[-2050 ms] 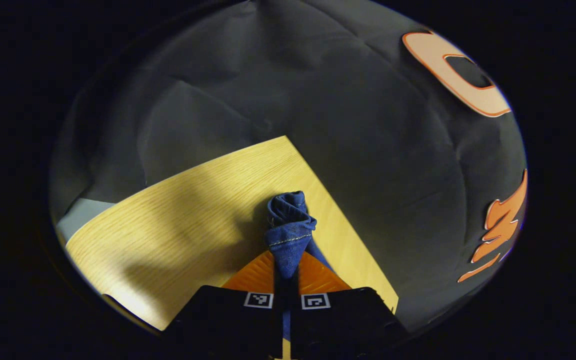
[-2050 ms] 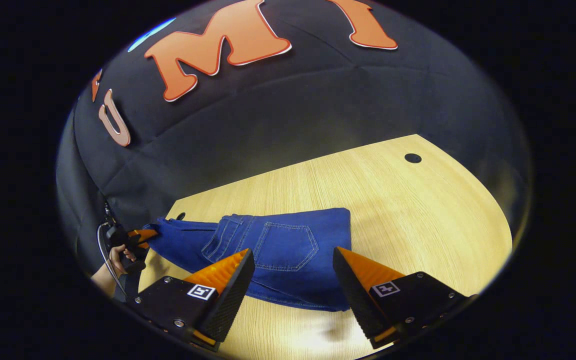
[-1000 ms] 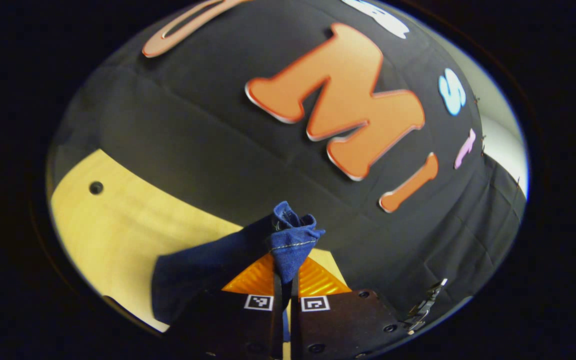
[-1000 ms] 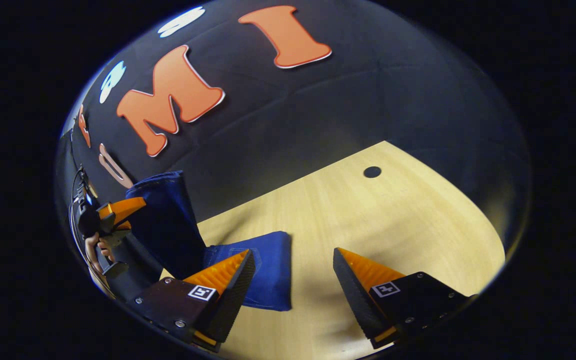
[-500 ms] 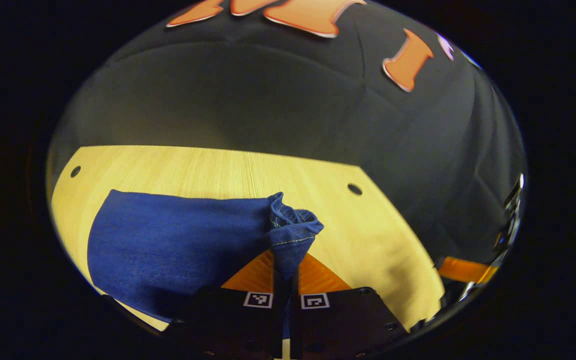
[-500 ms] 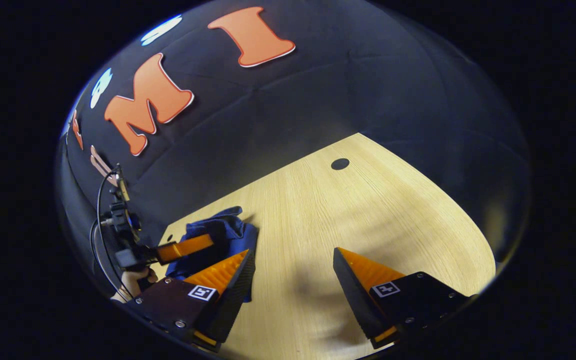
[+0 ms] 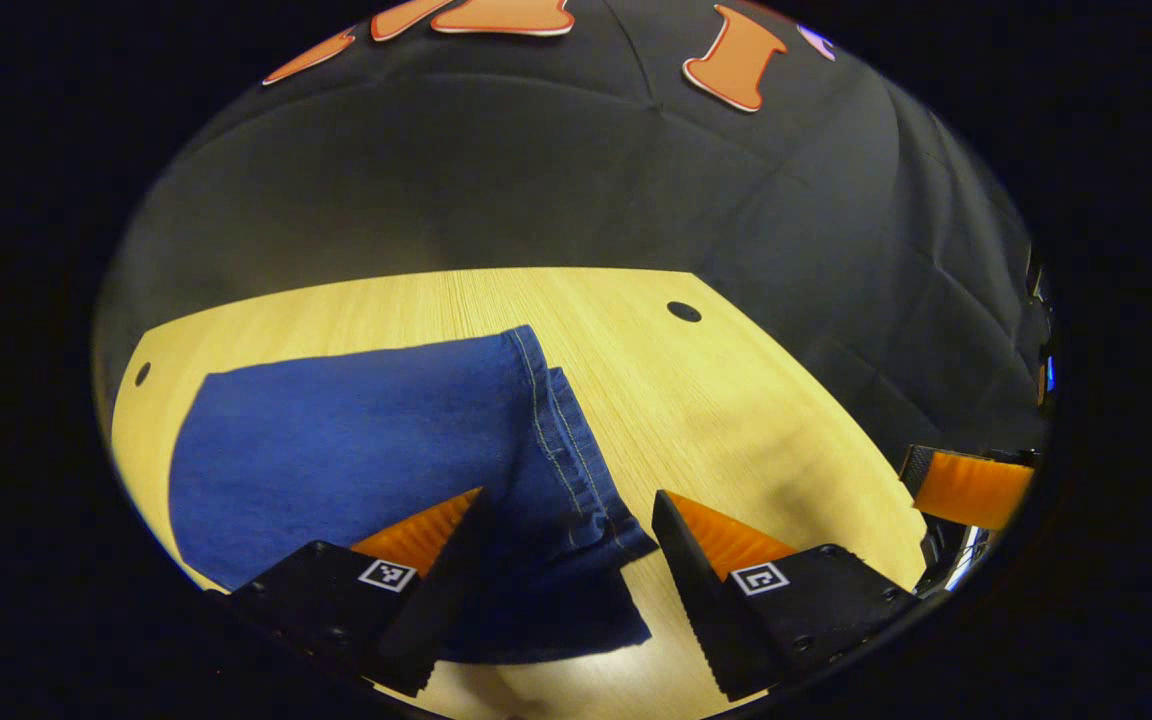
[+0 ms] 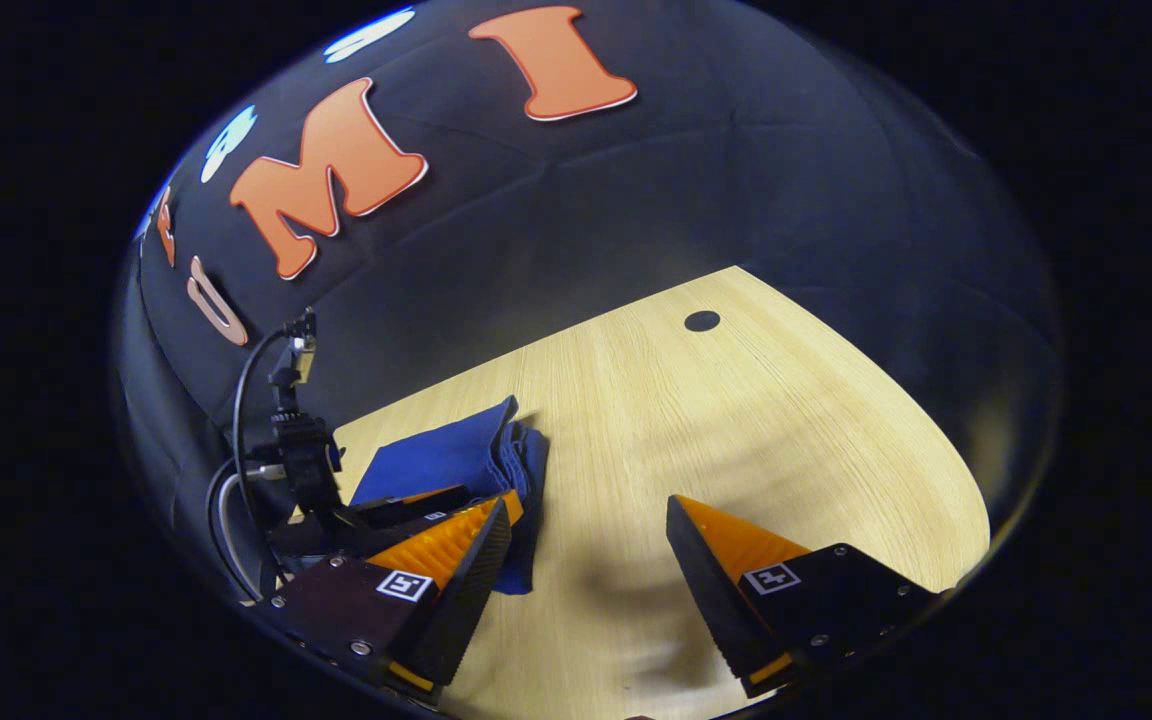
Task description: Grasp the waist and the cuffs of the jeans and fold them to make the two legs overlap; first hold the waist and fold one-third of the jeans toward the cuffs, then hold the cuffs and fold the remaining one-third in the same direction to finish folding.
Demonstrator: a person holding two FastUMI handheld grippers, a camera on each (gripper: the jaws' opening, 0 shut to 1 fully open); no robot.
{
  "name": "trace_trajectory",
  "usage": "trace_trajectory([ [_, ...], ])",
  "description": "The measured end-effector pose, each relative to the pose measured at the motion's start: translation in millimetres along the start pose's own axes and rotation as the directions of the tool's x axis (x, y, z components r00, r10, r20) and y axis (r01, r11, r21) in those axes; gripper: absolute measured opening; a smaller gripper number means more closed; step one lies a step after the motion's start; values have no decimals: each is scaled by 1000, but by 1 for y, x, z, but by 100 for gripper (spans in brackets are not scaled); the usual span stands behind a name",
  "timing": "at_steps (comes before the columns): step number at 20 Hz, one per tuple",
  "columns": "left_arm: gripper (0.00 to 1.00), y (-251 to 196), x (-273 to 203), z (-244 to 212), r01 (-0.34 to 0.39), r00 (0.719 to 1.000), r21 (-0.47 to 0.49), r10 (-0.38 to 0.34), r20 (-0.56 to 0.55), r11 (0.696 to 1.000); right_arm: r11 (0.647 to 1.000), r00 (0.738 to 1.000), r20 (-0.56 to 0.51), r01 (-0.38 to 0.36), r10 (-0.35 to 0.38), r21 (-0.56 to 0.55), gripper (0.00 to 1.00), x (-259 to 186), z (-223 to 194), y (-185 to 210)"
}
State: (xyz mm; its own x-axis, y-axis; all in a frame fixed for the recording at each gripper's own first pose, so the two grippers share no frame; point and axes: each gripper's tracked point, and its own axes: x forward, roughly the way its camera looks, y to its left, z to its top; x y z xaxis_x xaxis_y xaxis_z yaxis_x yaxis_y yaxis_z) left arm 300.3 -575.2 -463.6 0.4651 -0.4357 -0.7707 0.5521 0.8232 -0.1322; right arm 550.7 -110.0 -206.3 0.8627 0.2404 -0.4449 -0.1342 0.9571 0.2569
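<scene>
Folded jeans [image 7: 356, 440] lying flat on the wooden table [image 7: 736, 400], toward its left side, stitched cuffs [image 7: 576, 480] turned over on top. Left gripper [image 7: 566, 545] spread wide above the cuff hem, gripping nothing, probably so the last third can settle without being dragged. Denim hem just between the two fingers, seemingly clear of both, though shadow there blurs it. Bare table to the right of the bundle, up to a dark hole [image 7: 683, 311] near the far edge: ample room to withdraw. Further right, right gripper [image 8: 586, 550] also splayed and empty over bare wood, jeans [image 8: 456, 460] off beside its left finger. Fold looks finished.
</scene>
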Motion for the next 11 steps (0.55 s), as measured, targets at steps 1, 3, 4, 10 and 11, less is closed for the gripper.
trace_trajectory([
  [1,98,7,-22,9,4,999,-9,-3,33,1000,1000,1000,8,7,-7,-1,97,-5,2,8],
  [3,98,34,-71,36,-32,992,-3,32,121,999,1000,999,37,19,-19,1,97,-14,11,26],
  [4,98,53,-97,52,-68,983,13,65,174,998,1000,998,55,30,-30,-9,97,-17,17,36],
  [10,98,170,-240,93,-276,862,-9,251,439,961,973,960,262,147,-97,-176,97,-51,70,92],
  [11,97,179,-249,88,-322,830,-19,292,476,946,966,948,305,161,-95,-201,97,-58,79,100],
])
